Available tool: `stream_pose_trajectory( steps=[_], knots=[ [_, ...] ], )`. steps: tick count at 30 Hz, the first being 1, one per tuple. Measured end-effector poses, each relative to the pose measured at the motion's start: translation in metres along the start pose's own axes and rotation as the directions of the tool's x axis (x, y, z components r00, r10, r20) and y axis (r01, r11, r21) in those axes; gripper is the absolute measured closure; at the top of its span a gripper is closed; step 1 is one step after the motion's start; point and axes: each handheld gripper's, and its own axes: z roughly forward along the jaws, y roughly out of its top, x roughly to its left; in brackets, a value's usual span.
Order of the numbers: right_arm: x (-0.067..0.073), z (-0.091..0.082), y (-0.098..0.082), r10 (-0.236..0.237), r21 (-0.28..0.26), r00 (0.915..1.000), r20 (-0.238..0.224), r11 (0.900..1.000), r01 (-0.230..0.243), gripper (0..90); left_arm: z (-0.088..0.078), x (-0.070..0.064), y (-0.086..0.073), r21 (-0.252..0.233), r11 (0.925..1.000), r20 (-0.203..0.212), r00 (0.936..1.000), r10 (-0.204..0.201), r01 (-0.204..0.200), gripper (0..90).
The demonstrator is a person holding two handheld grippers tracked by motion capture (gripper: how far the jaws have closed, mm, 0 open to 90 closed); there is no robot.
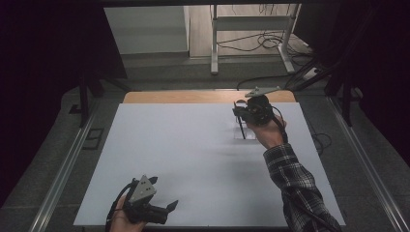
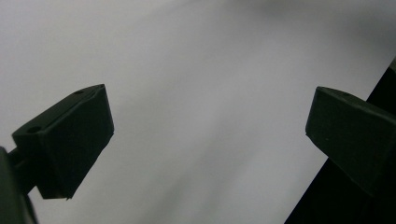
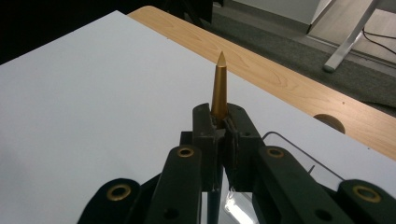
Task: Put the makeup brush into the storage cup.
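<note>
At the far right of the white board (image 1: 193, 159), my right gripper (image 1: 245, 113) is shut on a thin pen-like stick (image 1: 240, 126), which hangs down from the jaws toward the board. In the right gripper view the stick's gold cone tip (image 3: 219, 88) pokes out past the closed right gripper (image 3: 223, 123). A clear plastic holder (image 3: 299, 154) lies on the board just below it. Near the board's front left corner, my left gripper (image 1: 163, 192) rests open with nothing between its jaws. The left gripper view shows the left gripper (image 2: 210, 135) spread wide over bare white surface.
The wooden table edge (image 1: 193, 96) runs along the far side of the board, with a round hole (image 3: 329, 122) in it near the right gripper. Beyond it stand a metal frame (image 1: 251, 29) and floor cables (image 1: 263, 41). Dark areas flank the table.
</note>
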Motion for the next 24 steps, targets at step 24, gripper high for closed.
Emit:
stream_pose_trajectory(
  steps=[24],
  knots=[
    [-0.018,0.01,0.027,0.003,0.027,0.9991,0.042,1.0,-0.005,83.3,0.001,0.0,0.0,0.009,1.0,-0.004,1.0,0.003,-0.003,0.8]
  ],
)
